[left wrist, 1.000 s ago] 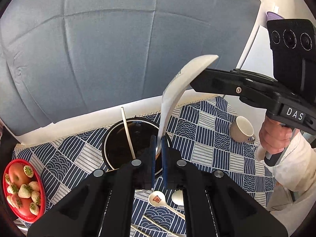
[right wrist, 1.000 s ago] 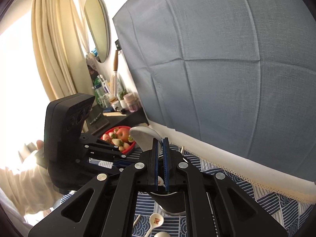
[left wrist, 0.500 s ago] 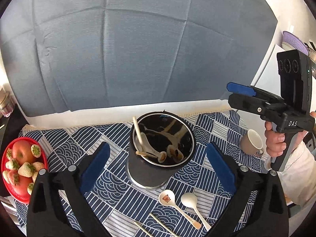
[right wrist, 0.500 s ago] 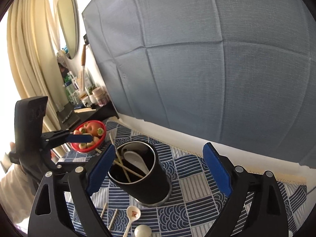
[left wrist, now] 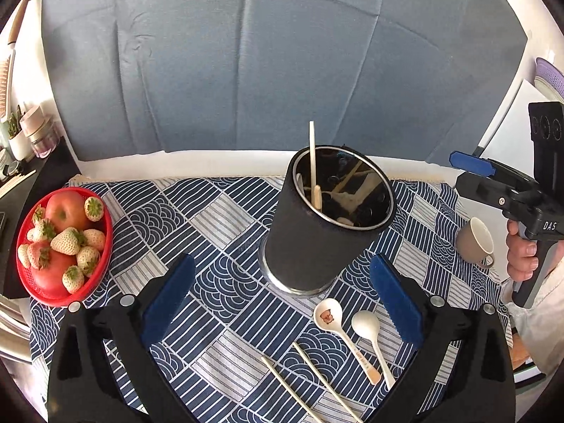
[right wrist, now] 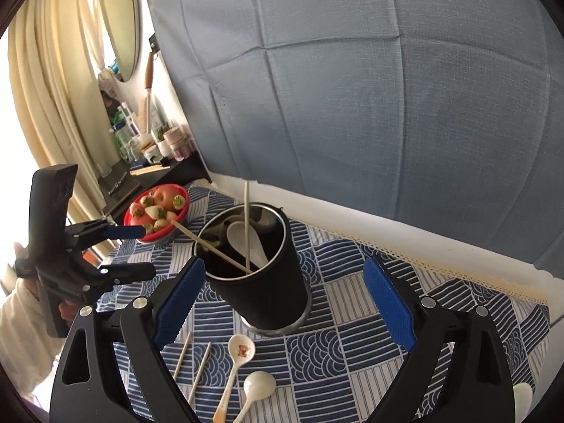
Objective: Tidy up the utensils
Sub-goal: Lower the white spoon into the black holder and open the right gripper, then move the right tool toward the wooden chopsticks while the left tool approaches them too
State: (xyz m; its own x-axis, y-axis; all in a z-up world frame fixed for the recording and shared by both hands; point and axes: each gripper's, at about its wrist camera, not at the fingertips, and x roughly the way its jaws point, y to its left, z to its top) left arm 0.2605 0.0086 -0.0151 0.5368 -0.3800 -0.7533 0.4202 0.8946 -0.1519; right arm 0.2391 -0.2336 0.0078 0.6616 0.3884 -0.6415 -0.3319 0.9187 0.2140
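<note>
White spoons (left wrist: 366, 328), two, and two chopsticks (left wrist: 317, 377) lie beside one black holder (left wrist: 303, 243); left gripper (left wrist: 282, 303) and right gripper (right wrist: 282, 303) both gape empty.

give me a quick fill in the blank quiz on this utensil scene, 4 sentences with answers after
1. Two spoons and two chopsticks lie on the cloth in front of the black ____.
2. The fruit sits in a ____ bowl.
3. The jaws of both the left gripper and the right gripper are ____.
4. The grey cup on the cloth stands ____ the holder, not touching it.

Missing words: holder; red; open; apart from
</note>
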